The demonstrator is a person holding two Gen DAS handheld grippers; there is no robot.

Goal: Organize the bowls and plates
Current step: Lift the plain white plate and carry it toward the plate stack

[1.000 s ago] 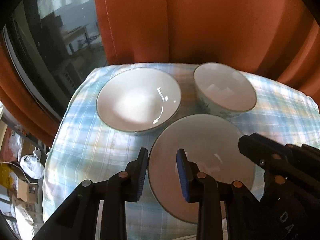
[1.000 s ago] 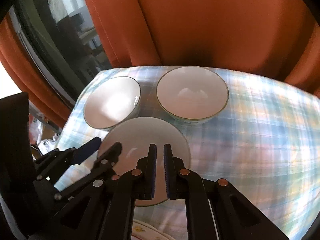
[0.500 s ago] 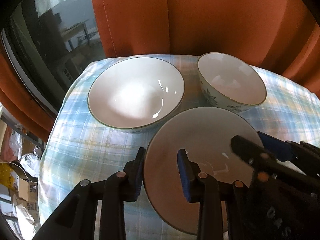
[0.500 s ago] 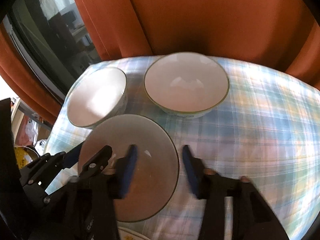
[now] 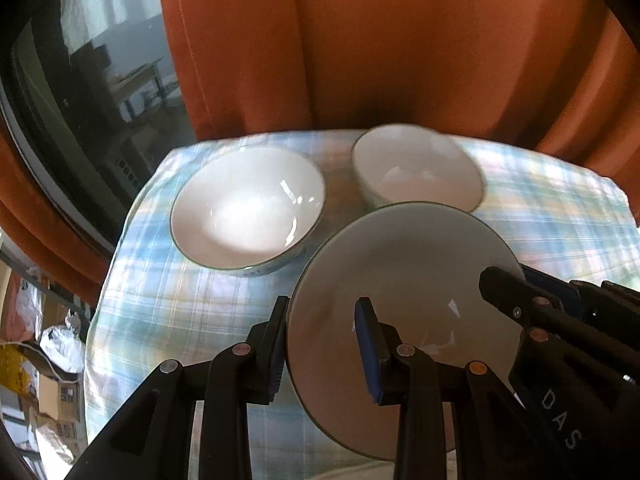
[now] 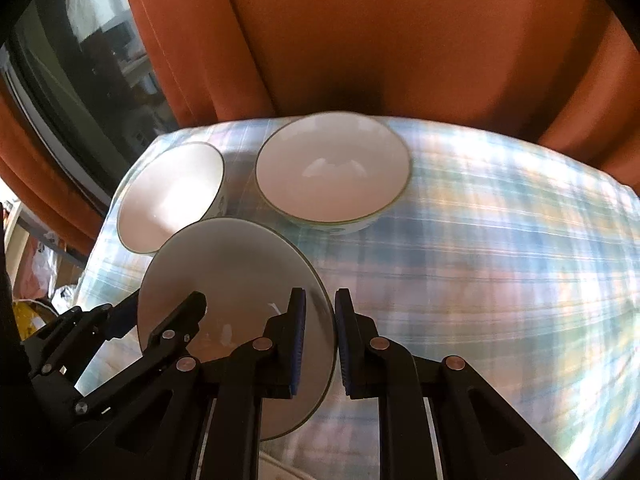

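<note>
- We were in a home, at a small table by a window.
- A checked cloth (image 6: 480, 260) in blue and yellow covered the table, with two white bowls (image 5: 248, 212) (image 6: 332, 168) and a plate (image 5: 400, 280) on it.
- Long orange curtains (image 5: 400, 40) hung just behind the table.
- The dark window glass (image 5: 100, 92) mirrored a room with a desk.
- Cardboard boxes (image 5: 56, 396) and bags lay on the floor beside the table.

Ahead of me two white bowls (image 6: 332, 172) (image 6: 168, 196) block the far-left part of the checked tablecloth (image 6: 500, 264); an orange curtain (image 6: 400, 40) closes off the back; only the cloth's broad right side lies bare, giving me room to pass.
</note>
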